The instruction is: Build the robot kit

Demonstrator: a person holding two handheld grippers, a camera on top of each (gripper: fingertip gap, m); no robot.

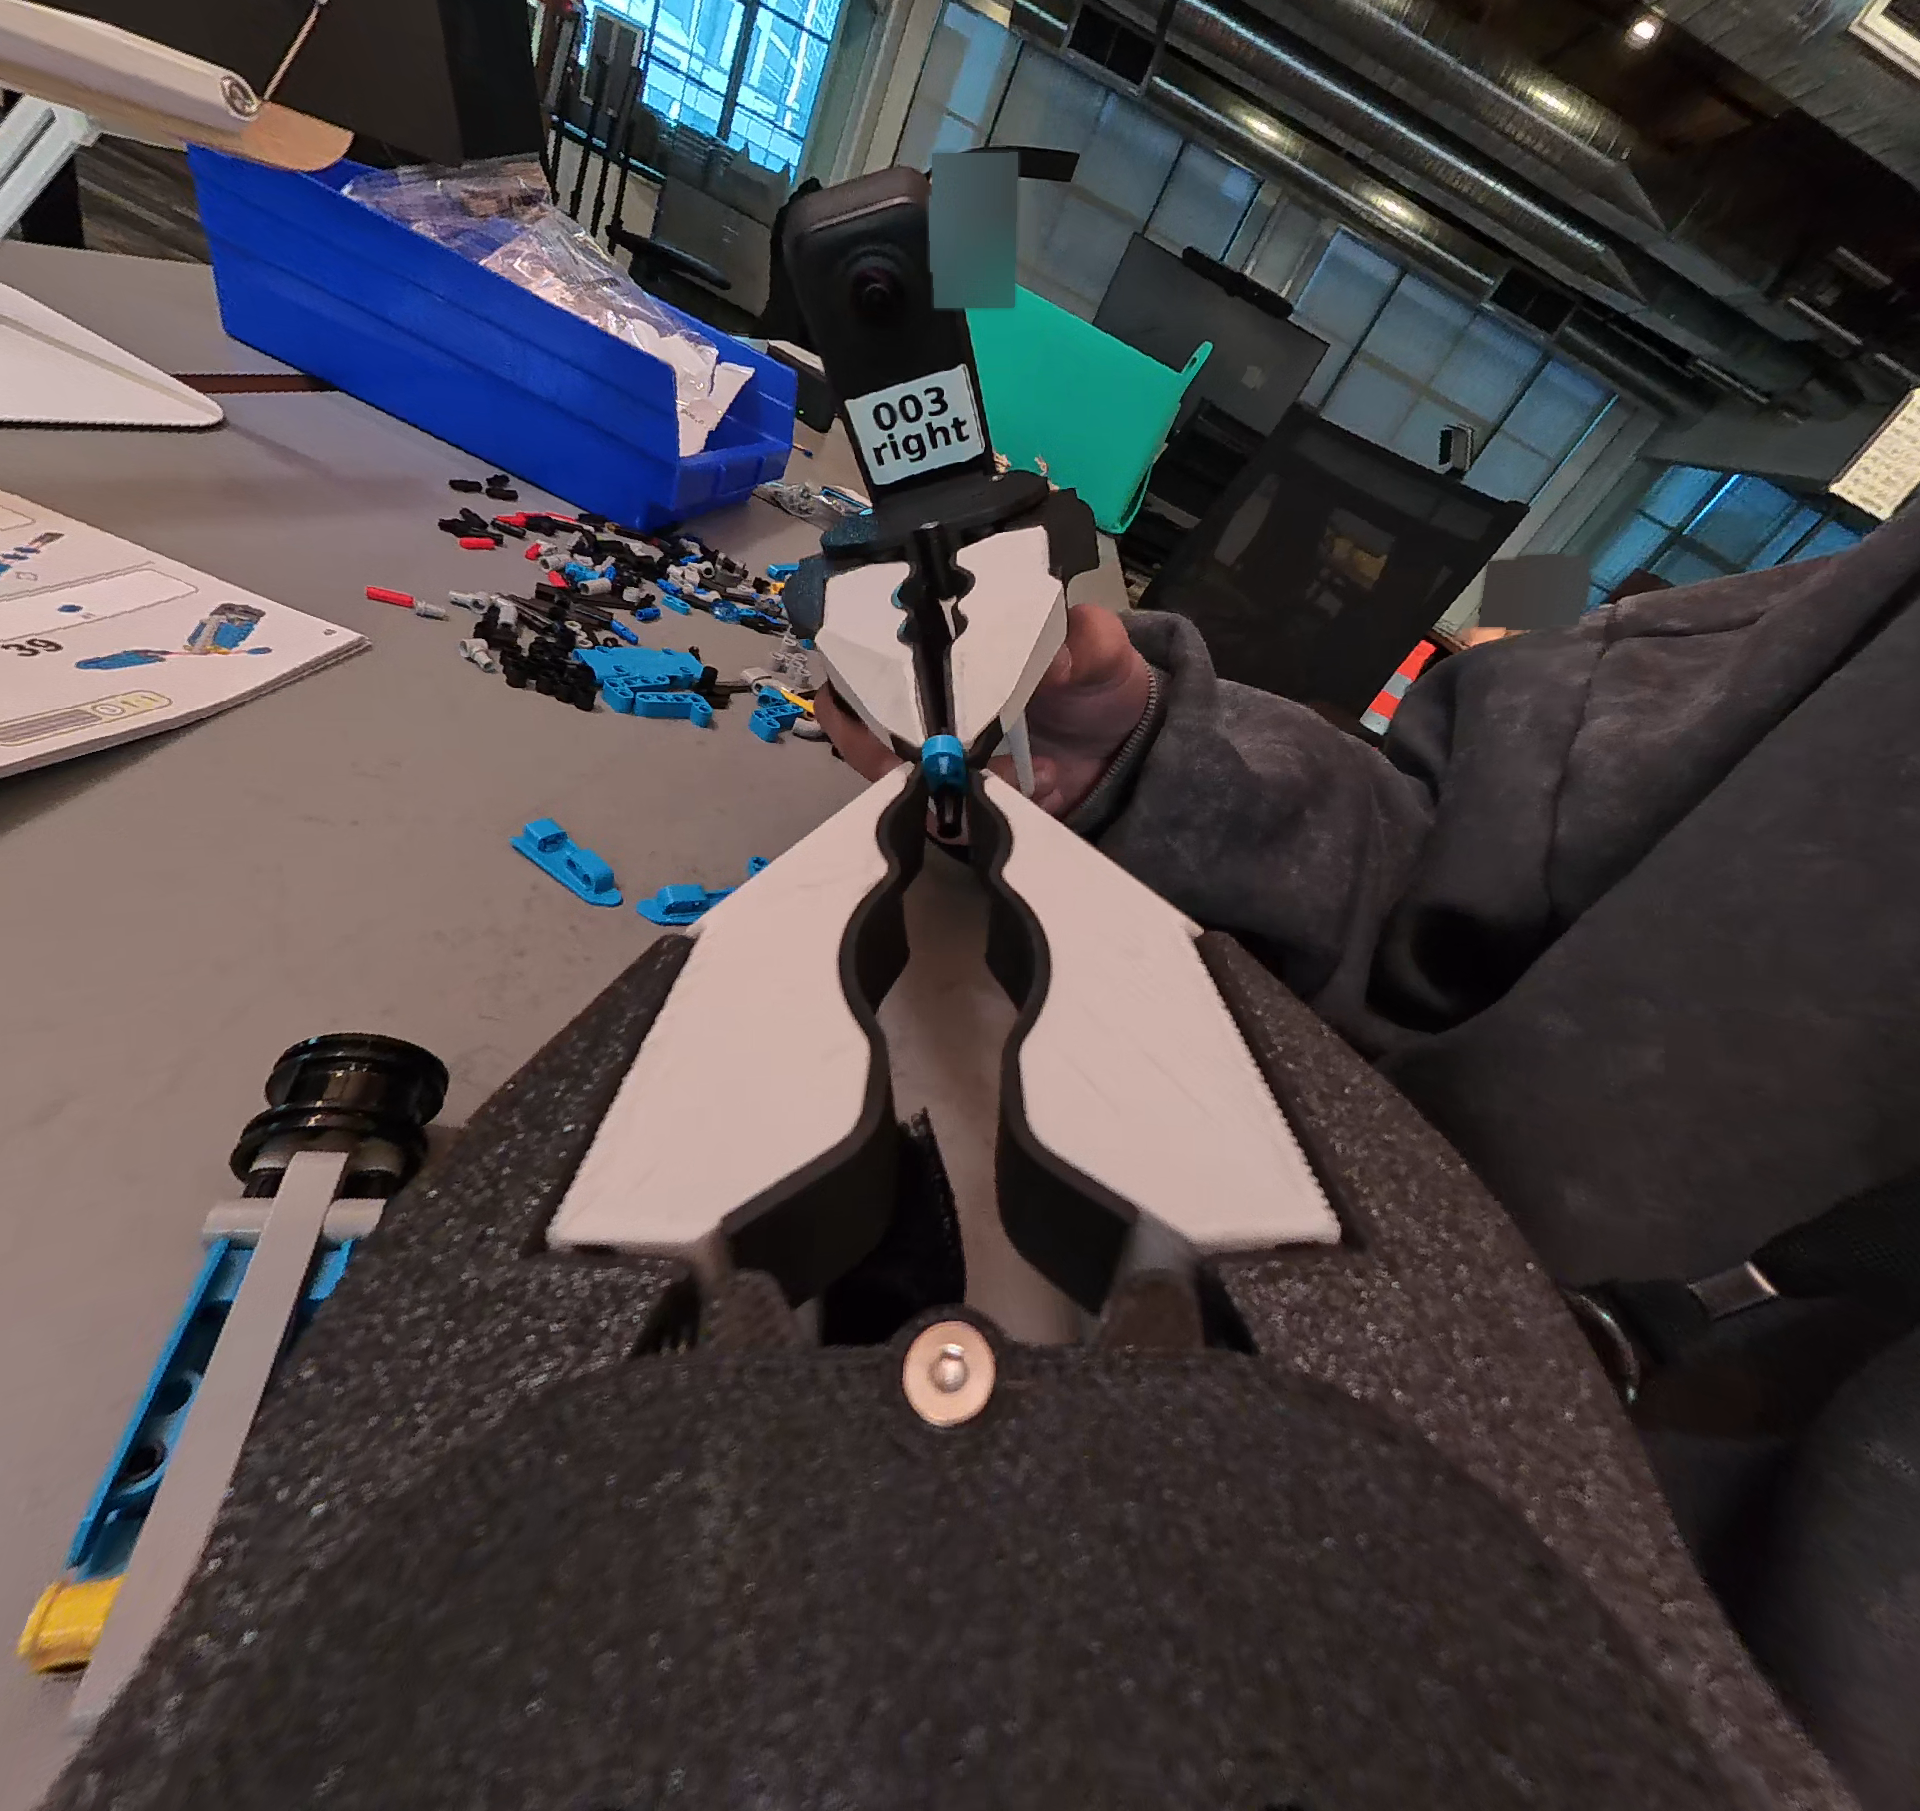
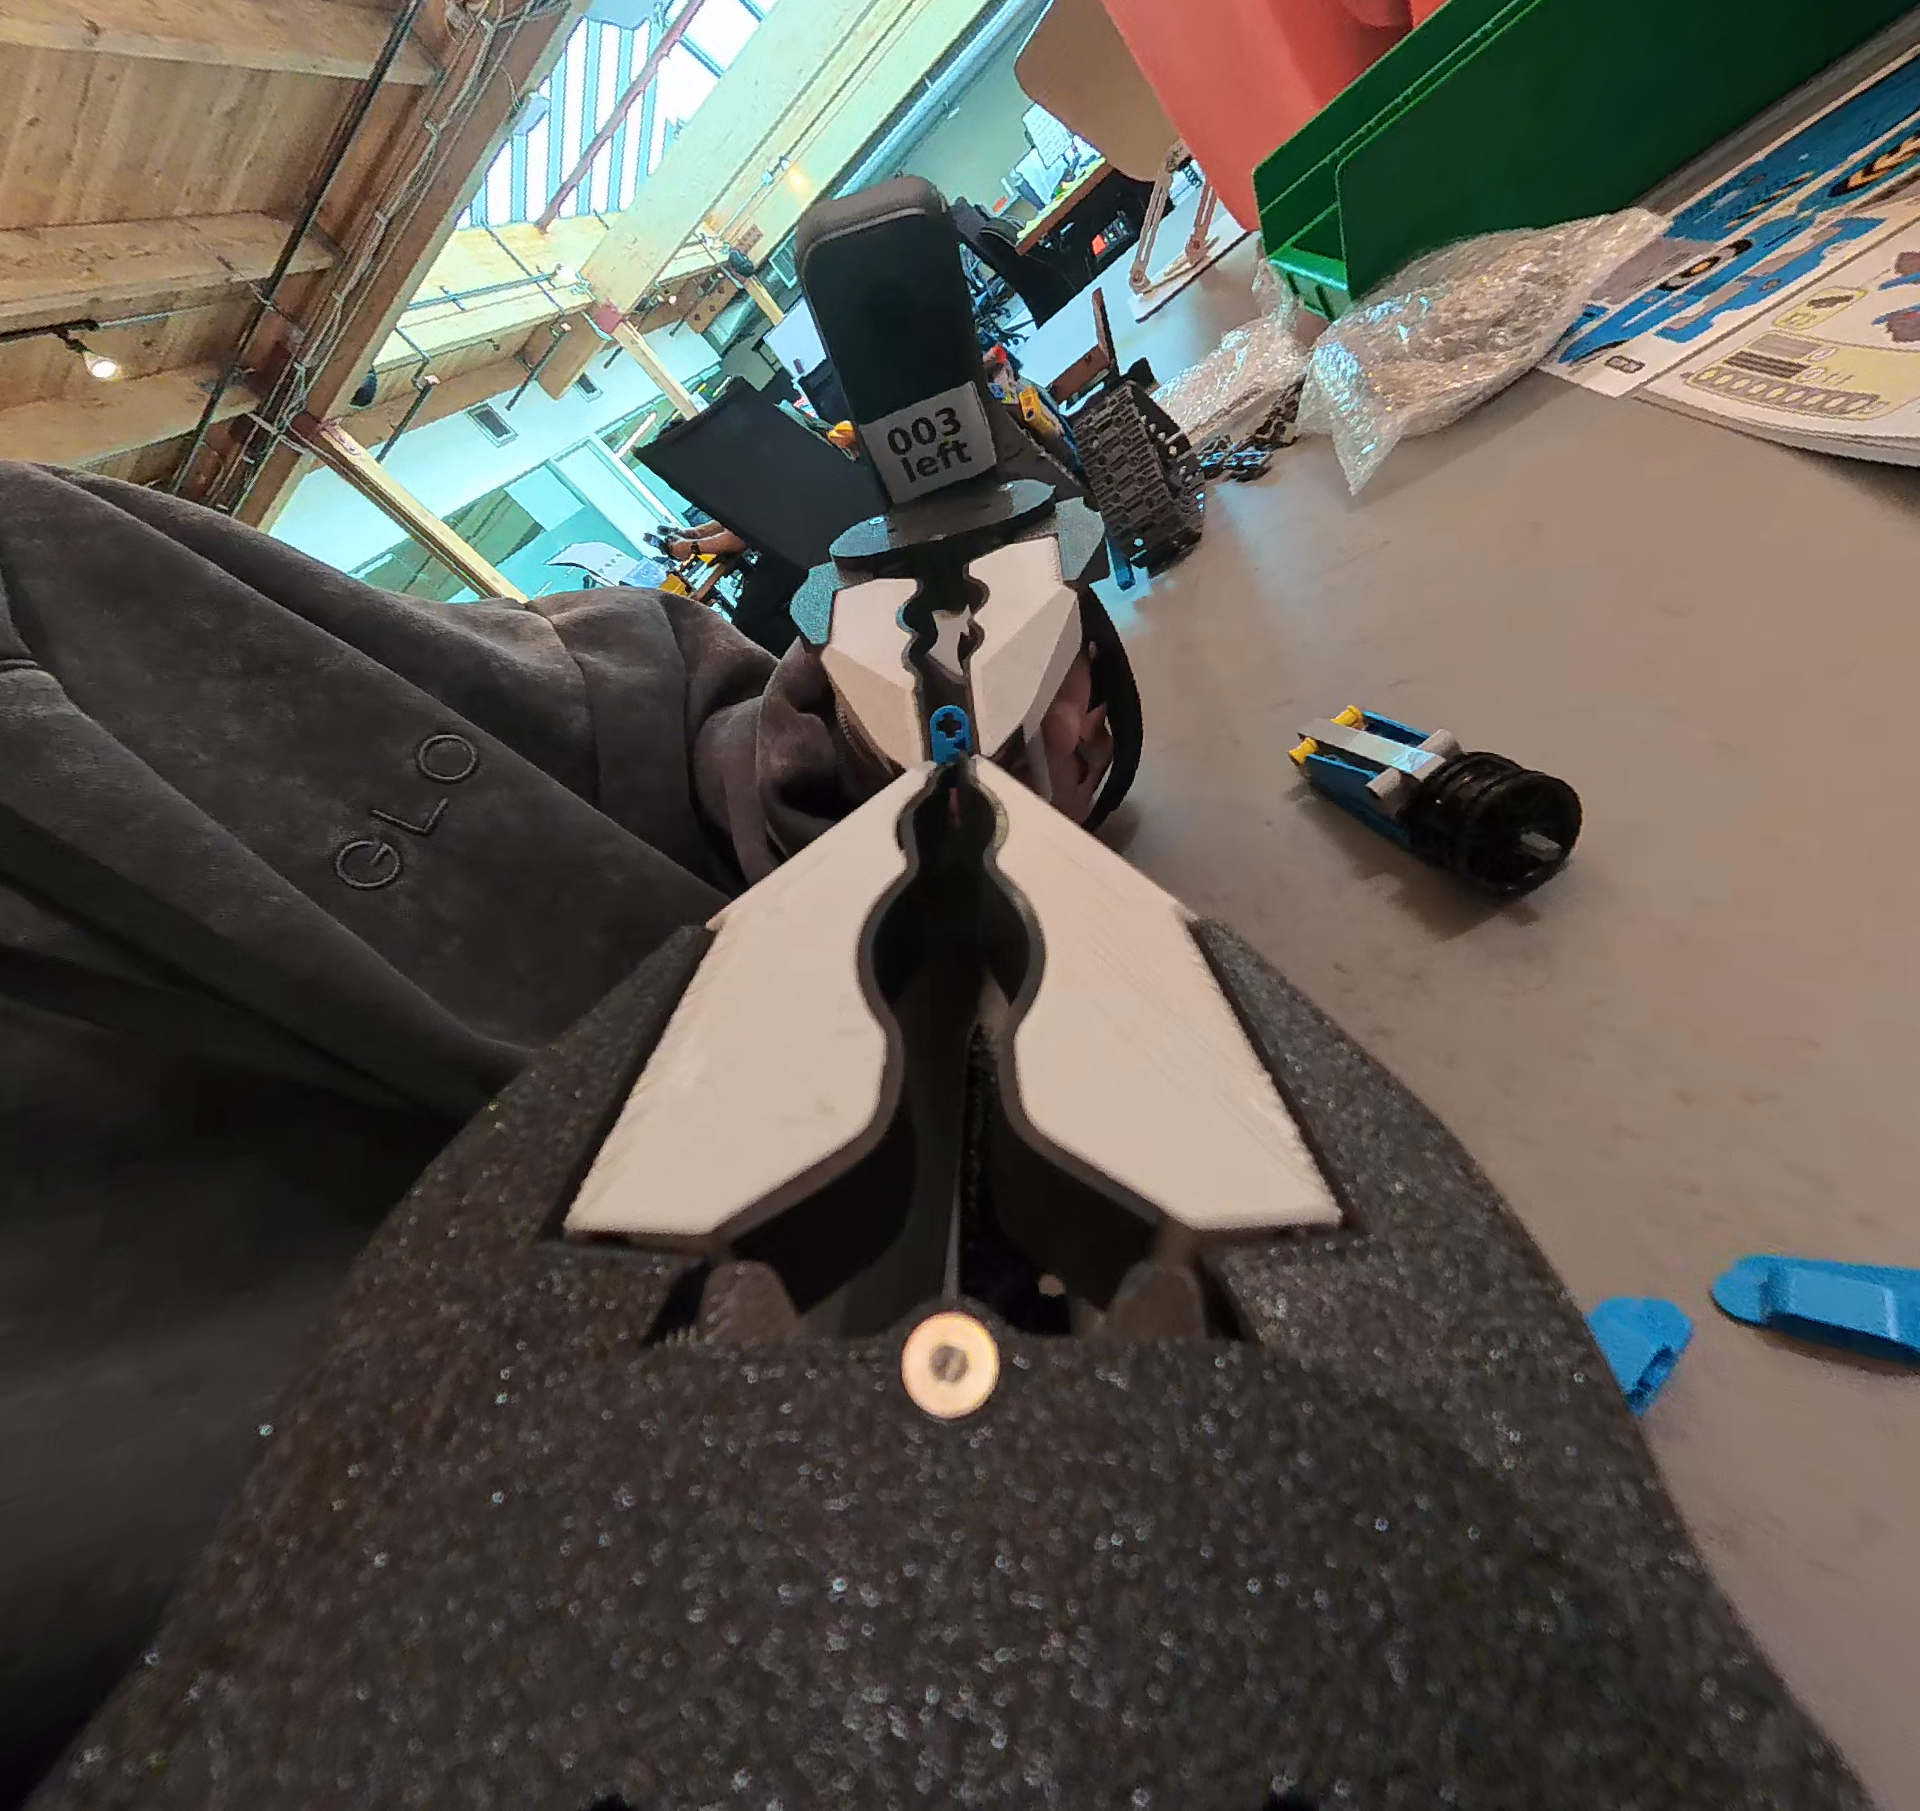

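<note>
Grey table (image 1: pixel 312 930); two grippers on one blue connector (image 1: pixel 943 756)

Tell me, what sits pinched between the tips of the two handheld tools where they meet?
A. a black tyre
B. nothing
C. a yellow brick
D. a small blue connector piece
D: a small blue connector piece sits at the meeting tips of the left tool and right tool, both closed on it.
</note>
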